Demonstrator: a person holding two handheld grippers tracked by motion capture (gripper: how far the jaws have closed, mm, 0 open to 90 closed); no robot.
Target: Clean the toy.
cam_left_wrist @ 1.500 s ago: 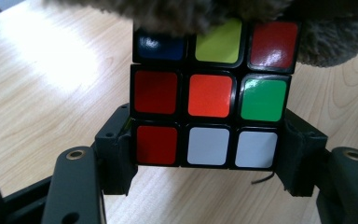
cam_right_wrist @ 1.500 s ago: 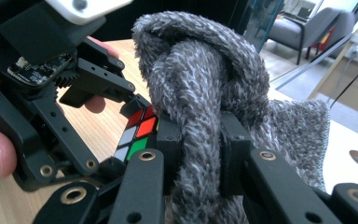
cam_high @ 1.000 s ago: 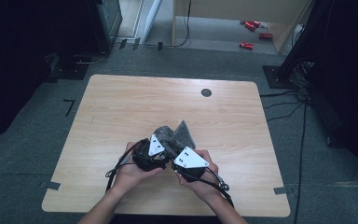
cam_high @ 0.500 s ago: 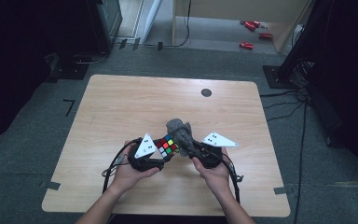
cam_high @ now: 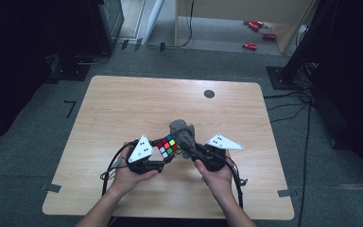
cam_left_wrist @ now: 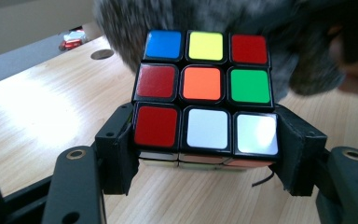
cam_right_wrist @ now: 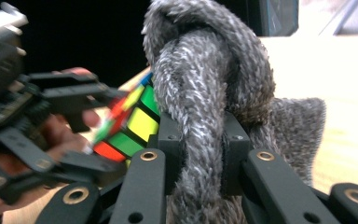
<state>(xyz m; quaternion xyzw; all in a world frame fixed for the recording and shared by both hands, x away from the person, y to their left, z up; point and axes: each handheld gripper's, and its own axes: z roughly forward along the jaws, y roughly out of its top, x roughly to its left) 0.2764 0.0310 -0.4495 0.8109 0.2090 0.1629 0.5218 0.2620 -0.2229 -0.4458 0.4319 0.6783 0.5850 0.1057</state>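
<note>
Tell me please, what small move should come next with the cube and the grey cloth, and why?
Probably bring the grey fuzzy cloth onto the cube's top face and wipe. The left gripper is shut on the cube's bottom layer, the right gripper is shut on the cloth, and the cloth sits just beside the cube.

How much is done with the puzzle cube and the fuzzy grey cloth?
Done: the puzzle cube is uncovered, its top face showing, clamped in the left gripper. In hand: the right gripper pinches the fuzzy grey cloth, bunched beside the cube. Left, probably: laying the cloth clear on the table; the cube's colours are still mixed.
</note>
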